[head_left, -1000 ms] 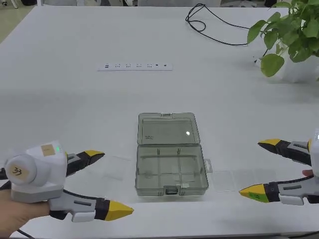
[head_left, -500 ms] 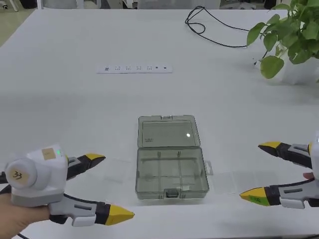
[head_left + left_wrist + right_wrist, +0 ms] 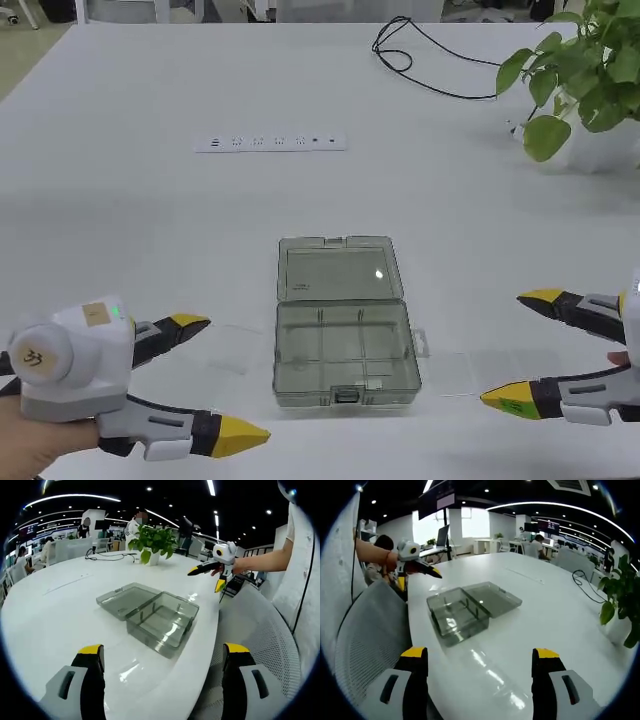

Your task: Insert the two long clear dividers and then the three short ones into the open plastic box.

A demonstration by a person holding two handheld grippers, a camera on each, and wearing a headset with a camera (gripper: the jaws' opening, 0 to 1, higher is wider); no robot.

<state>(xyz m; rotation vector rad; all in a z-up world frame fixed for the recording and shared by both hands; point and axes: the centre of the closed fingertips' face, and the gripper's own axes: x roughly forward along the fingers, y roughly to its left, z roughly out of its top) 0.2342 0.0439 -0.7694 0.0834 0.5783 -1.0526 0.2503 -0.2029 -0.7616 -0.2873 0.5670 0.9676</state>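
The smoky clear plastic box (image 3: 345, 352) lies open on the white table, its lid (image 3: 338, 270) folded flat behind it. Inside I see moulded ribs but cannot tell whether any divider stands in it. Clear flat dividers lie on the table to the box's left (image 3: 232, 345) and to its right (image 3: 455, 368). My left gripper (image 3: 218, 378) hovers open left of the box, near the left dividers. My right gripper (image 3: 522, 350) hovers open to the right, beside the right dividers. The left gripper view shows the box (image 3: 160, 622) ahead of the open gripper (image 3: 163, 650). The right gripper view shows the box (image 3: 457, 615) beyond the open gripper (image 3: 476, 655).
A white power strip (image 3: 270, 142) lies further back on the table. A black cable (image 3: 420, 60) loops at the far edge, and a potted plant (image 3: 580, 80) stands at the back right. The table's front edge runs just below both grippers.
The head view has tilted, so the whole picture sits a little lower. Both grippers stay open at the box's sides, and the box and dividers have not moved.
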